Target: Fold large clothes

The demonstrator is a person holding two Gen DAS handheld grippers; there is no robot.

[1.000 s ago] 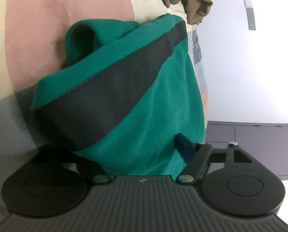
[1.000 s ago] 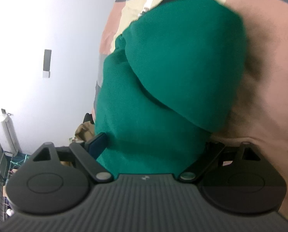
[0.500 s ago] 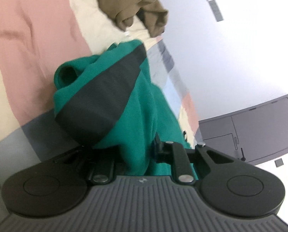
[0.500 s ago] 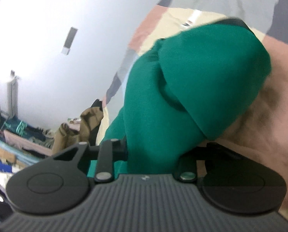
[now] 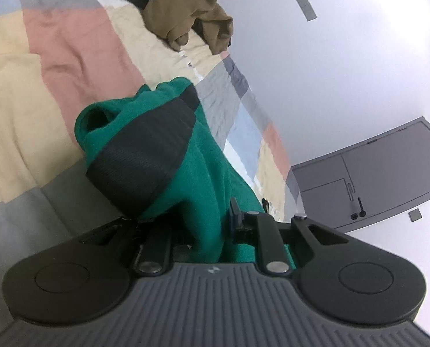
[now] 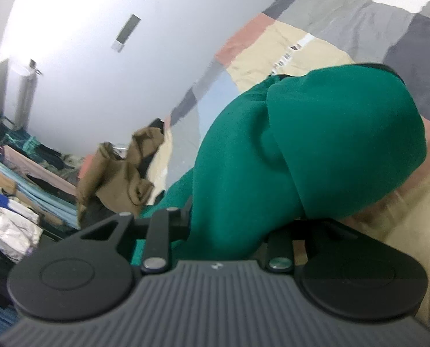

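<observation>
A green garment (image 5: 203, 156) with a dark band (image 5: 145, 156) hangs bunched in the left wrist view, lifted off the patchwork bedspread (image 5: 70, 57). My left gripper (image 5: 206, 225) is shut on a fold of it; cloth hides the left finger. In the right wrist view the same green garment (image 6: 316, 150) drapes in thick rolls over my right gripper (image 6: 229, 225), which is shut on its fabric. The right finger there is buried under cloth.
A crumpled brown garment (image 5: 192, 8) lies at the far end of the bed, also seen as the brown garment (image 6: 119, 173). A pale wall (image 5: 345, 72) and grey cabinet (image 5: 382, 170) stand beside the bed. Stacked clothes (image 6: 15, 199) sit at the left.
Both grippers closed on the green garment and lifted it off the bedspread. Both views rolled, and the garment now hangs bunched instead of lying spread.
</observation>
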